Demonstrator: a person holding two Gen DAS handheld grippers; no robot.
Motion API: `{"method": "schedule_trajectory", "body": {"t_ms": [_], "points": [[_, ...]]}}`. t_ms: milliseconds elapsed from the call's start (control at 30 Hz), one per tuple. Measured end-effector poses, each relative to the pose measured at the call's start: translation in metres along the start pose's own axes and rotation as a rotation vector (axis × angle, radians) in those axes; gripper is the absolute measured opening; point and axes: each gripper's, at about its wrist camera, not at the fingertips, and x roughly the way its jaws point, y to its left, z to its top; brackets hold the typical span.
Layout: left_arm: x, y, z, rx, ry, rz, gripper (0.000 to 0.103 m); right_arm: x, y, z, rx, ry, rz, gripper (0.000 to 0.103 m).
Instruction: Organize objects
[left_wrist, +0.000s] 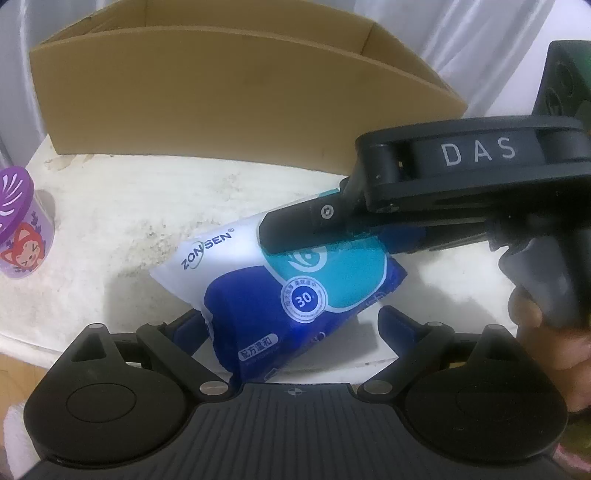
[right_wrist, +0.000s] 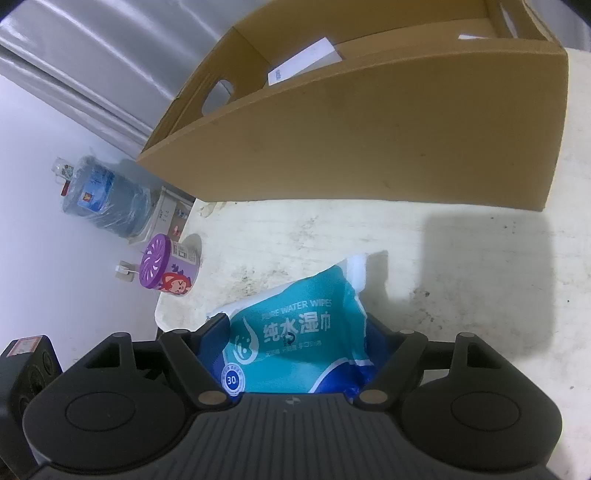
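A blue, teal and white pack of wet wipes (left_wrist: 258, 295) lies tilted on the white table (left_wrist: 110, 206), its white corner toward the left. My right gripper (left_wrist: 280, 240) comes in from the right and is shut on the pack's upper end; one black finger lies across the top and the other is hidden behind the pack. In the right wrist view the pack (right_wrist: 295, 332) fills the gap between the right gripper's (right_wrist: 297, 325) fingers. My left gripper (left_wrist: 291, 321) stands open around the pack's lower end, with a gap showing beside its right pad.
An open cardboard box (left_wrist: 221, 96) stands behind the pack, with a white card (right_wrist: 306, 61) inside it. A purple-lidded cartoon jar (left_wrist: 18, 236) sits at the table's left edge. A water jug (right_wrist: 99, 195) stands beyond the table. A hand (left_wrist: 535, 332) grips the right gripper's handle.
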Motion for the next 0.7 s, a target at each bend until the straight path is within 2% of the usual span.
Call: {"method": "schedule_trajectory", "body": {"t_ms": [367,467,533,700], "points": [[-0.013,0.005,0.005,0.008,-0.027,0.0,0.095,-0.001,0.003,0.006,-0.005,-0.013,0.009,0.079],[-0.003,0.001,0.006,0.011,-0.035,0.008,0.095,-0.001,0.005,0.007,-0.014,-0.015,0.01,0.079],[-0.009,0.004,-0.006,0.012,-0.038,0.008,0.095,0.0,0.006,0.008,-0.018,-0.017,0.01,0.079],[-0.009,0.008,-0.01,0.008,-0.028,0.006,0.095,0.003,0.003,0.007,-0.01,-0.01,-0.002,0.079]]}}
